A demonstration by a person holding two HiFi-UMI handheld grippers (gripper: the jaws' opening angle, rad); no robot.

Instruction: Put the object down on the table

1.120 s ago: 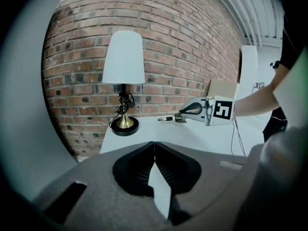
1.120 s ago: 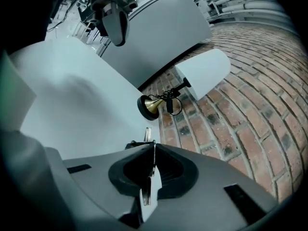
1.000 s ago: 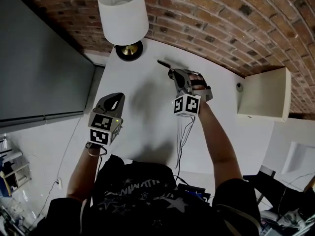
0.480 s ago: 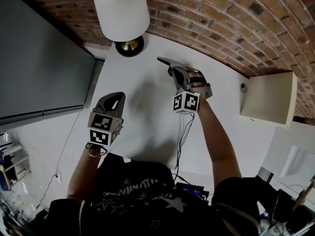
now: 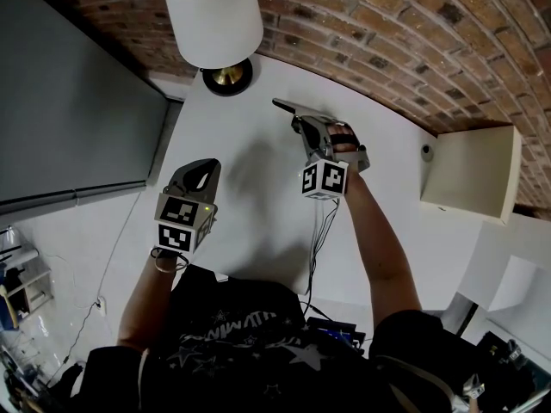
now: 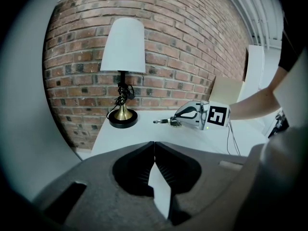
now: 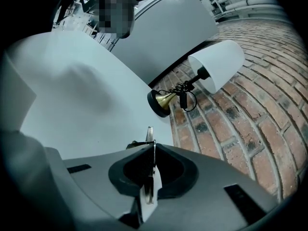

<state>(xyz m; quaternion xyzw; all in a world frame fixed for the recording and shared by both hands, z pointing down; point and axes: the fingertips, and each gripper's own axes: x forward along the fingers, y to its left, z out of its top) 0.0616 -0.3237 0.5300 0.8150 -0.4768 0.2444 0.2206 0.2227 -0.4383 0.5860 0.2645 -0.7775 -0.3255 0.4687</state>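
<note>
A thin flat metal object (image 5: pixel 284 107), key-like, sticks out of my right gripper (image 5: pixel 303 122), which is shut on it above the white table (image 5: pixel 258 213), near the far side. In the right gripper view the metal strip (image 7: pixel 150 137) stands edge-on between the closed jaws of the right gripper (image 7: pixel 153 148). The left gripper view shows the right gripper (image 6: pixel 192 115) with the object (image 6: pixel 162 121) pointing left, low over the table. My left gripper (image 5: pixel 205 167) hovers over the table's left part, shut with nothing in it (image 6: pixel 154 146).
A lamp with a white shade (image 5: pixel 213 15) and a brass base (image 5: pixel 225 77) stands at the table's far left corner against the brick wall (image 5: pixel 387 33). A thin cable (image 5: pixel 320 231) trails across the table. A beige box (image 5: pixel 469 170) sits to the right, a grey panel (image 5: pixel 69 101) to the left.
The head view has shifted slightly. Both grippers stay in nearly the same places, and the right one still holds the metal object.
</note>
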